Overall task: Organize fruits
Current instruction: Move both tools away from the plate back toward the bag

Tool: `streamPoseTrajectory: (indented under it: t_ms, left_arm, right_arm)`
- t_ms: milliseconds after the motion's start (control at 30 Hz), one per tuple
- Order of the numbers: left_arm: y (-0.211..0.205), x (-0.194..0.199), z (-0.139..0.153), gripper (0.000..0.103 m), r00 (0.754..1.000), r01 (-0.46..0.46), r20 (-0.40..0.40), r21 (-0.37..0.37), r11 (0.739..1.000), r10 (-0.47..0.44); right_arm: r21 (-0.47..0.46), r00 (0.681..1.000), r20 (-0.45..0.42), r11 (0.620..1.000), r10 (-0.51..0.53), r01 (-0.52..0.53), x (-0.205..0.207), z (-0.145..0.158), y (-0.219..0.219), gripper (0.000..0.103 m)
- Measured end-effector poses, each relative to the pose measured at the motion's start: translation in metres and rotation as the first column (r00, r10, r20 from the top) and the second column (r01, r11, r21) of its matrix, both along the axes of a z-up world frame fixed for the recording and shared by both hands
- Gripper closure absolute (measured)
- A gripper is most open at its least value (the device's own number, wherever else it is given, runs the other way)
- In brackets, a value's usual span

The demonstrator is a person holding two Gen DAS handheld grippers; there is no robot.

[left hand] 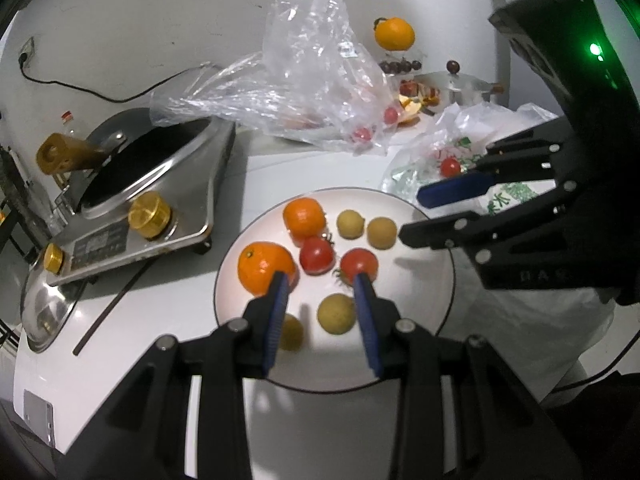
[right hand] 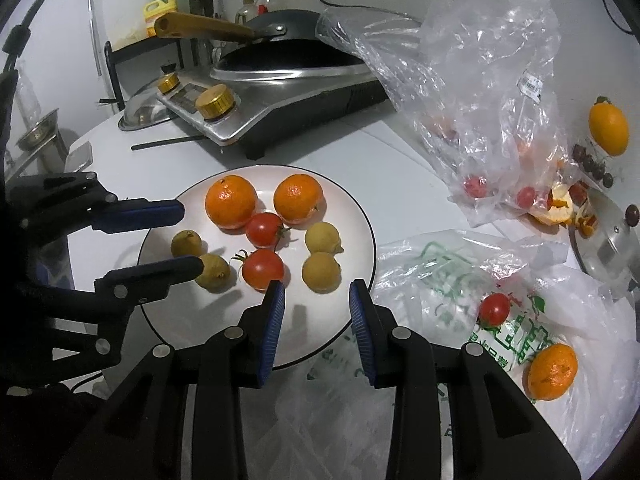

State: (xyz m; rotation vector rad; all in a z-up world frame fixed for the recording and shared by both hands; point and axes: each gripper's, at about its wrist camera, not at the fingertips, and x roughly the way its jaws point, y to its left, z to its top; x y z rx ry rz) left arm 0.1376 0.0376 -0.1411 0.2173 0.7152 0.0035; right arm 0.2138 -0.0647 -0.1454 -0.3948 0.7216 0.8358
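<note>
A white plate (right hand: 192, 320) (left hand: 420, 280) holds two oranges (right hand: 231, 202) (right hand: 298, 199), two tomatoes (right hand: 264, 230) (right hand: 263, 269) and several small yellow-brown fruits (right hand: 321, 272). My left gripper (left hand: 320, 280) (right hand: 191, 237) hovers over the plate's near left side, jaws slightly apart with nothing between them. My right gripper (right hand: 318, 286) (left hand: 412, 216) hangs over the plate's right edge, likewise a little apart and empty. Off the plate, a loose tomato (right hand: 494, 308) and an orange (right hand: 552, 372) lie on a printed white bag (right hand: 440, 280).
A clear plastic bag (right hand: 480, 80) with a few tomatoes slumps behind the plate. A steel gas stove (right hand: 280, 92) carrying a black pan stands at the back left. At far right are a pot lid (right hand: 612, 240), orange peel and an orange (right hand: 608, 130) on a stand.
</note>
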Motion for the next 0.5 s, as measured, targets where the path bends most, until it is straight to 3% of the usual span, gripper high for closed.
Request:
streamPoseTrajectory:
  t_ms: [333, 500]
  left_arm:
    - [0.015, -0.022, -0.002, 0.068, 0.999, -0.041, 0.003, -0.047, 0.998, 0.042]
    - [0.018, -0.024, -0.004, 0.068, 0.999, -0.04, 0.004, -0.066, 0.997, 0.04]
  right_arm:
    - [-0.039, 0.999, 0.042, 0.999, 0.01, -0.008, 0.003, -0.004, 0.011, 0.068]
    - [-0.092, 0.998, 0.068, 0.996, -0.001, 0.007, 0.01, -0.011, 0.024, 0.074]
